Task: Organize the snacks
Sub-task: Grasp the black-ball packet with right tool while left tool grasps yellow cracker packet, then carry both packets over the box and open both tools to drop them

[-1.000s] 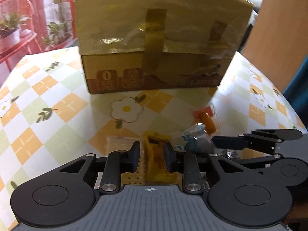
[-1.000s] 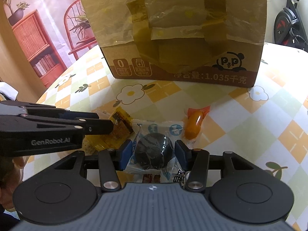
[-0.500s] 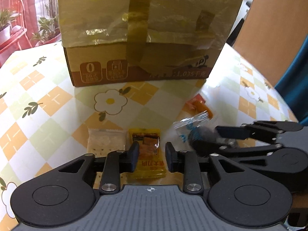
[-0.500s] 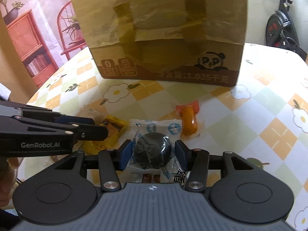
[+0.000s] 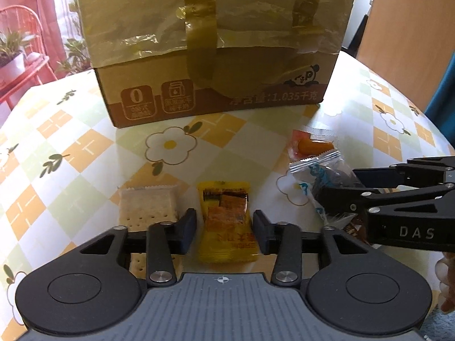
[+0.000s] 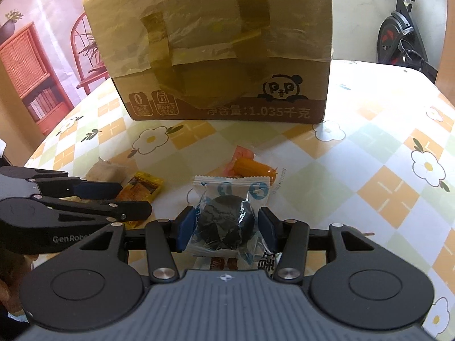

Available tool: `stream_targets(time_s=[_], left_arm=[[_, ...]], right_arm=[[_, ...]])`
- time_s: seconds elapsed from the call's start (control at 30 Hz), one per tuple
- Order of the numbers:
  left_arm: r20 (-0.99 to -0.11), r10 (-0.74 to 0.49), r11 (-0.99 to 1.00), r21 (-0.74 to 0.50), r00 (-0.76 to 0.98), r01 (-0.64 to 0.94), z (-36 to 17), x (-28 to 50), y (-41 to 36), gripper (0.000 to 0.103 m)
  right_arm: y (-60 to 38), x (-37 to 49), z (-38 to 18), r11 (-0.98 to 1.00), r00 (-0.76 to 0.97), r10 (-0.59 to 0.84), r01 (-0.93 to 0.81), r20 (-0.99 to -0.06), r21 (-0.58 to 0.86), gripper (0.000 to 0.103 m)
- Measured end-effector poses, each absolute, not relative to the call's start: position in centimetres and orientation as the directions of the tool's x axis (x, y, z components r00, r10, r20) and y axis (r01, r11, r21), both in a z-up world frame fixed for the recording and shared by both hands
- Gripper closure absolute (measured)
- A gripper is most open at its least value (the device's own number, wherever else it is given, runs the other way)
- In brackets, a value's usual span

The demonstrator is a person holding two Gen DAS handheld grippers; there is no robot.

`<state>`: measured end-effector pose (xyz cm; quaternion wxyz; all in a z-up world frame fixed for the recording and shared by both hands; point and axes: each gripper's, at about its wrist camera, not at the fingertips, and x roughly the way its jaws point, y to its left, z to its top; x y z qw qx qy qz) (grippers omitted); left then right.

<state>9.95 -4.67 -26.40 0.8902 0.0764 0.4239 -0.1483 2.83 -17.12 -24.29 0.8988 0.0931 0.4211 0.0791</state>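
On the round table covered in a yellow, green and white checked oilcloth with daisies (image 5: 85,153), we see a large brown cardboard box patched with yellowish tape and plastic film (image 5: 216,45) standing at twelve o'clock in both wrist views.

Our left gripper (image 5: 224,227) has its jaws parted a little wider than the yellow plastic snack packet with orange printing (image 5: 227,221) that lies flat between them; in the left wrist view a thin gap shows on each side, so the fingers (image 5: 186,228) bracket the packet without pressing it. At ten o'clock of that packet, just beside it, lies a clear-wrapped pale square cracker (image 5: 148,210), partly under the left finger.

Our right gripper (image 6: 226,228) straddles a clear blue-printed wrapper holding a round dark cake (image 6: 227,221). Its blue pads (image 6: 186,227) sit right at the wrapper's sides, but we cannot tell whether they actually pinch it. At twelve o'clock of the cake, touching its crimped edge, lies an orange candy in a clear red-ended wrapper (image 6: 250,166). Another printed packet (image 6: 224,264) peeks out beneath the cake, near the gripper body.

The two grippers sit side by side, close together, left of the pair at nine o'clock in the right wrist view.
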Motion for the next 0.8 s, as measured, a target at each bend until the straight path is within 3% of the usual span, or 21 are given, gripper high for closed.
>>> stream_targets(time_s=[0.27,0.33,0.4,0.8], left_arm=[[-0.740,-0.250,0.950,-0.061,0.624,0.308,-24.9,9.4,-3.5,0.070],[-0.730,-0.258,0.950,-0.072,0.632,0.305,-24.4,9.3,-3.4,0.070],[-0.721,-0.269,0.950,-0.089,0.638,0.300,-23.9,9.1,-3.1,0.070],[-0.617,-0.289,0.951,-0.098,0.732,0.292,-18.6,8.4,-1.5,0.070]], right_arm=[[-17.9,3.3,-24.8,0.955,0.615,0.239,-0.009,-0.751,0.296,0.046],[-17.8,3.3,-24.7,0.954,0.616,0.246,-0.018,-0.748,0.299,0.055],[-17.8,3.3,-24.5,0.950,0.620,0.252,-0.014,-0.743,0.310,0.057],[-18.1,2.9,-19.6,0.941,0.714,0.266,-0.046,-0.647,0.337,0.058]])
